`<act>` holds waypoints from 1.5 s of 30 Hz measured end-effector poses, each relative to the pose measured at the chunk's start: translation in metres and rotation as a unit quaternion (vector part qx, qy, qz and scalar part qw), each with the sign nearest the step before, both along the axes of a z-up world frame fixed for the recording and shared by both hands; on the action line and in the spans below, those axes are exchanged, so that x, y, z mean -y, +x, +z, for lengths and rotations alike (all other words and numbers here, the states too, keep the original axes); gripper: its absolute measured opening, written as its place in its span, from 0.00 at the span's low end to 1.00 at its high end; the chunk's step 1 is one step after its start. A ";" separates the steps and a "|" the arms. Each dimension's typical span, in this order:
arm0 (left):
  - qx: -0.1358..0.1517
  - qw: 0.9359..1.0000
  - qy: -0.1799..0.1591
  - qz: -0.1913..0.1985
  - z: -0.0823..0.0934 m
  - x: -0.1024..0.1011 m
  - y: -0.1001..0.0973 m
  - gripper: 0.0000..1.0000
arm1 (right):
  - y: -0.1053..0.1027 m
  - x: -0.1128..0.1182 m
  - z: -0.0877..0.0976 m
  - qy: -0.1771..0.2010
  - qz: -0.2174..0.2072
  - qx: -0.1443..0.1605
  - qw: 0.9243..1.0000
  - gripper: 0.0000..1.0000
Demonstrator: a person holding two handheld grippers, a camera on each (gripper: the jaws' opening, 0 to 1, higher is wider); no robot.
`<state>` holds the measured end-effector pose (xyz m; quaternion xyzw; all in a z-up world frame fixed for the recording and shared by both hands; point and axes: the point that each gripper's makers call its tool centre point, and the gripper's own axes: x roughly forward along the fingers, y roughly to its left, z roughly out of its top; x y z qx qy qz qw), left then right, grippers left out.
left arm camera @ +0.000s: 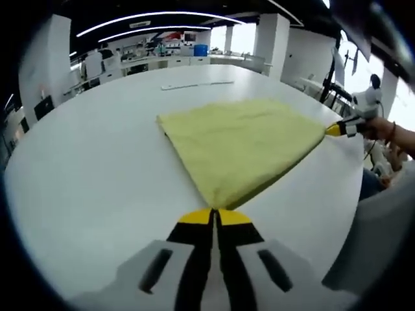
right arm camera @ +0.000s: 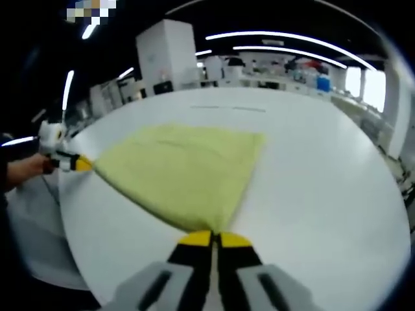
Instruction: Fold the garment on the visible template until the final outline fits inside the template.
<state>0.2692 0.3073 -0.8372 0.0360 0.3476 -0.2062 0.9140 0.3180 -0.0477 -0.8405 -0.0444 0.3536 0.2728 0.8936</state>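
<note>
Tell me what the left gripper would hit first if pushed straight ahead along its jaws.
The left gripper is shut on a corner of the yellow cloth garment, so it would bunch that cloth first, sliding over the white round table. Depth beyond is unclear.

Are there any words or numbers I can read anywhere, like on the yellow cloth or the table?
There is no text to read.
The soft yellow cloth is plain, with no label showing.
The round white table is plain too; thin lines near its far edge are not letters.
The shelves and boxes in the far background are too small and blurred to read.
</note>
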 end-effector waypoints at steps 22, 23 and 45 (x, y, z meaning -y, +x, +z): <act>0.025 0.996 0.070 -0.049 0.002 0.004 0.009 0.00 | 0.001 0.000 -0.001 0.010 0.002 -0.011 1.000 0.00; 0.028 0.994 0.082 -0.060 0.001 0.001 0.011 0.00 | 0.001 0.000 -0.001 0.011 0.001 -0.011 1.000 0.00; 0.029 0.999 0.024 -0.026 0.004 -0.010 0.004 0.00 | -0.001 0.001 -0.002 0.000 0.010 -0.012 1.000 0.00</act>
